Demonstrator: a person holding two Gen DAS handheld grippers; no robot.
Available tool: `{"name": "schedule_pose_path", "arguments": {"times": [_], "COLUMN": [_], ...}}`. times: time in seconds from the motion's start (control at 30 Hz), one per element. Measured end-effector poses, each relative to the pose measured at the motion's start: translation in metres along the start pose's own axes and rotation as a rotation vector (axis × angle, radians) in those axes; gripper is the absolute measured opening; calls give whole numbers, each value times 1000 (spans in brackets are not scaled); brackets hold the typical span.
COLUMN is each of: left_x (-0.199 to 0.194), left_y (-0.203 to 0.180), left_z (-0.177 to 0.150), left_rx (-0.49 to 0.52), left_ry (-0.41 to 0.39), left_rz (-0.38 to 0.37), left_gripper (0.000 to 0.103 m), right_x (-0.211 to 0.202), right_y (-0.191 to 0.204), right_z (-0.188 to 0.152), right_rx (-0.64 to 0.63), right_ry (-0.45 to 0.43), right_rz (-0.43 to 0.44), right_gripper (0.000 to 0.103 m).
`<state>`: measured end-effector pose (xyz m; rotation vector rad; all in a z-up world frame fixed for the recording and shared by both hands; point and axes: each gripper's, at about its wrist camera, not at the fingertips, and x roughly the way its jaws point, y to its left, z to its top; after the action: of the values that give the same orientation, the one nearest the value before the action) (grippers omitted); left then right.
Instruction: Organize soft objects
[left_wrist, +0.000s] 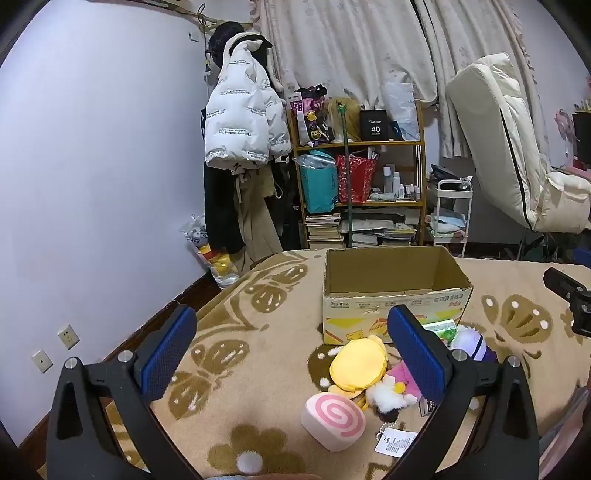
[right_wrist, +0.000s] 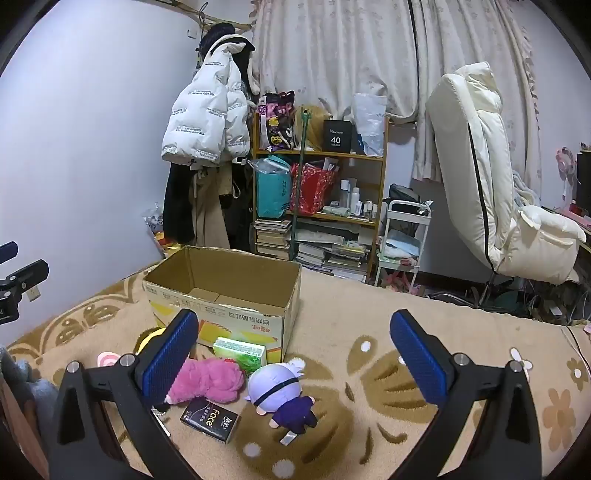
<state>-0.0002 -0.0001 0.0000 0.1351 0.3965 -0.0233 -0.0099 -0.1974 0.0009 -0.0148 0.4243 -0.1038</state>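
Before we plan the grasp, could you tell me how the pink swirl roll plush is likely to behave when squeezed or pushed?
The pink swirl roll plush looks like soft foam, so it probably compresses between the pads and is light. Its rounded, cylinder-like shape may let it roll on the blanket if nudged sideways. The open left gripper seems wide enough to span it.

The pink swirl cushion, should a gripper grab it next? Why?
Probably yes: lower the left gripper onto the pink swirl cushion. Both grippers are open and hold nothing, the cushion lies nearest on the blanket, and the cardboard box looks empty.
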Motion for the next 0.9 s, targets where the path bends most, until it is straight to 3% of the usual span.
{"name": "schedule_pose_path", "arguments": {"times": [0.9], "left_x": [0], "left_y": [-1], "left_z": [-5], "left_rx": [6], "left_ry": [21], "left_rz": [-5], "left_gripper": [102], "right_x": [1], "right_y": [-5], "right_z": [1], "right_rx": [18], "right_ry": [-13], "right_rz": [-12], "right_gripper": [103]}}
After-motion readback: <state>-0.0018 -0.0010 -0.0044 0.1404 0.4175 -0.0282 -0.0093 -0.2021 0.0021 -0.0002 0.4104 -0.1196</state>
